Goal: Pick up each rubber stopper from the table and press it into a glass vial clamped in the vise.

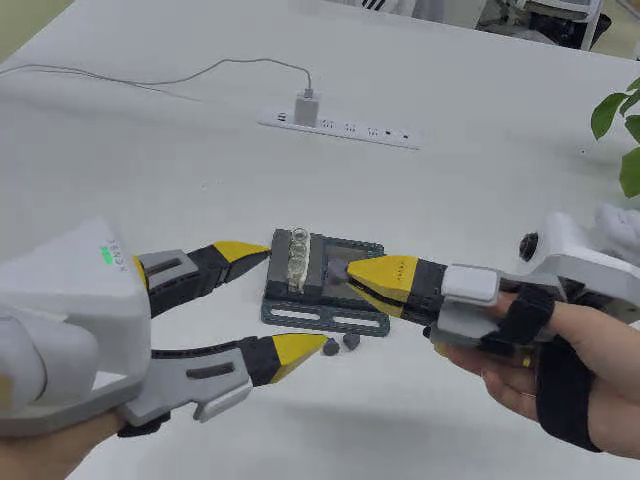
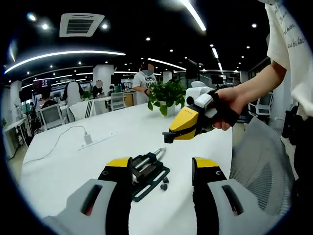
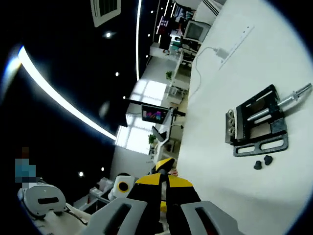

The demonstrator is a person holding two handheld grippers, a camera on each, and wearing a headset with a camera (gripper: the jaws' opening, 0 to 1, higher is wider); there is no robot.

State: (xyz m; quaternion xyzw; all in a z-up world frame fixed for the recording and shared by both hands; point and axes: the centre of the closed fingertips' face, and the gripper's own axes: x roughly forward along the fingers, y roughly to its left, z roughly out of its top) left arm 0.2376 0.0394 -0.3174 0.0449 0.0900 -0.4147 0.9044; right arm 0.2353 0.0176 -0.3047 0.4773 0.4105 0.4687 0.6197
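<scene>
Altogether three rubber stoppers can be counted. Two loose stoppers lie side by side on the white bench, just in front of the vise near its right corner. The third stopper is pinched at the tip of the right gripper, whose yellow fingers are pressed together on it. In the left gripper view it hangs in the air well above the bench. In the head view it sits over the vise's dark body, just right of the glass vials, and the right fingers cover part of the vise there.

One vise stands on the bench. The vials stand upright in a row inside it, but their exact number is hard to tell through the clear glass.

The left gripper holds nothing. Its two fingers are spread wide, one ending by the vise's left side and the other just beside the loose stoppers.

Farther back lies one power strip with one white charger plugged in and a cable trailing left. Green plant leaves show at the right edge.
</scene>
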